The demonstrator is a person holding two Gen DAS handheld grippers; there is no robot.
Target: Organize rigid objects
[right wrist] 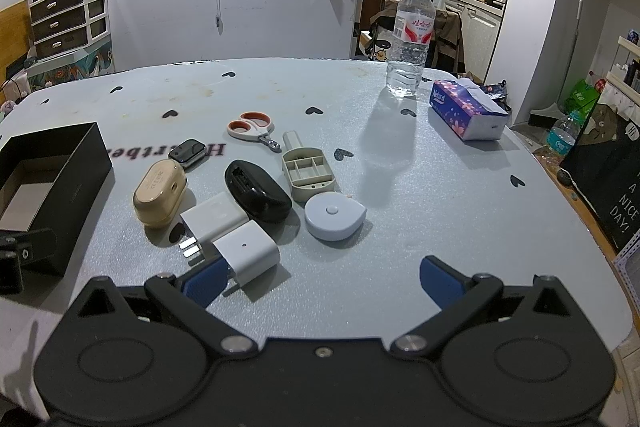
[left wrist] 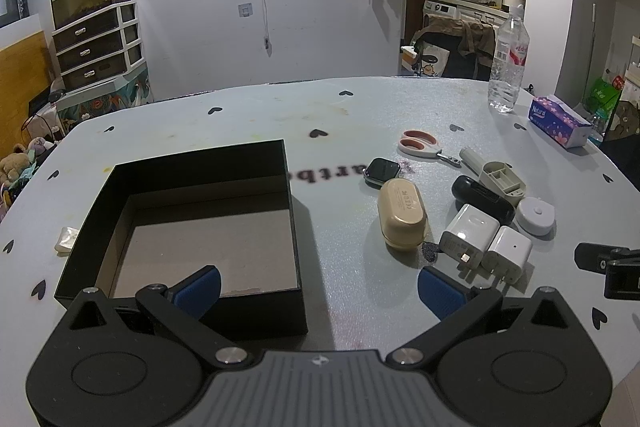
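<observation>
An open black box [left wrist: 192,195] [right wrist: 72,163] with a bare brown floor sits on the left of the table. To its right lie a beige case [left wrist: 402,213] [right wrist: 160,193], a smartwatch [left wrist: 382,169] [right wrist: 187,151], scissors [left wrist: 420,143] [right wrist: 252,126], a black oval case [left wrist: 482,199] [right wrist: 256,195], two white chargers [left wrist: 468,233] [right wrist: 248,251], a grey compartment piece [left wrist: 502,179] [right wrist: 308,173] and a round white tape measure [left wrist: 534,215] [right wrist: 334,217]. My left gripper [left wrist: 319,291] is open at the box's near right corner. My right gripper [right wrist: 324,283] is open, its left finger beside the nearest charger.
A water bottle [right wrist: 412,39] and a tissue pack [right wrist: 468,111] stand at the table's far right. A small white piece [left wrist: 66,239] lies left of the box. Drawers and a glass tank [left wrist: 92,27] stand by the wall; bags are on the floor at right.
</observation>
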